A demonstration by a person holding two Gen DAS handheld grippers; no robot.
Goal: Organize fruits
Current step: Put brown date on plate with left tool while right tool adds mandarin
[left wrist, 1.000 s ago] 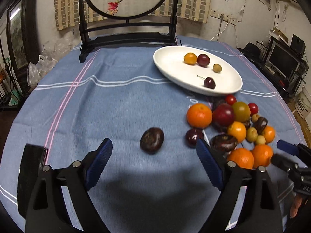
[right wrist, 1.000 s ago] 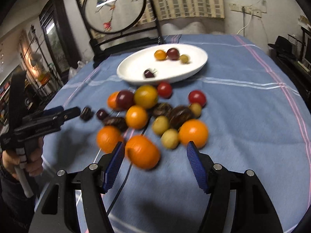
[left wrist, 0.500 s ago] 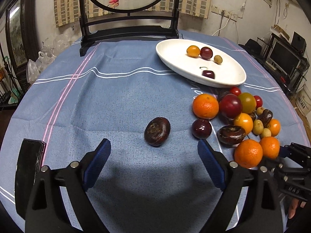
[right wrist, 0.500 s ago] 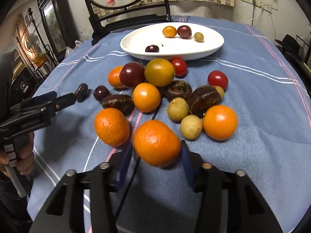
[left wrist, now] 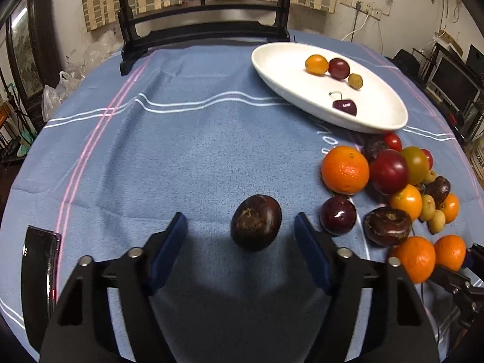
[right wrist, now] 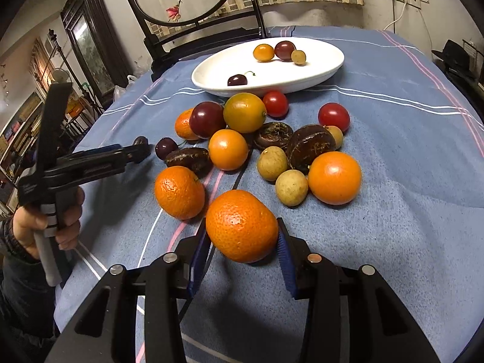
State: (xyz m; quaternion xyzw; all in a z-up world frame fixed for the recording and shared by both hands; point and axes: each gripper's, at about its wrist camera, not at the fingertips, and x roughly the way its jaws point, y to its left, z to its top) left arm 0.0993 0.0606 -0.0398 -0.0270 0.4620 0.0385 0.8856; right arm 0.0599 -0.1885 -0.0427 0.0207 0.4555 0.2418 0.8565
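Observation:
My left gripper is open, its blue pads on either side of a dark brown water chestnut lying alone on the blue cloth, with gaps on both sides. My right gripper is shut on a large orange at the near edge of the fruit pile. The pile holds oranges, plums, cherry tomatoes, longans and chestnuts. The white oval plate behind it, also in the right wrist view, holds a small orange, a plum, a longan and a cherry.
A dark wooden stand with a round embroidered screen rises at the table's far edge. A black phone lies at the near left. The left gripper and its hand show at the left of the right wrist view.
My left gripper has moved forward so the chestnut sits between its pads, which have narrowed. My right gripper has closed on the large orange.

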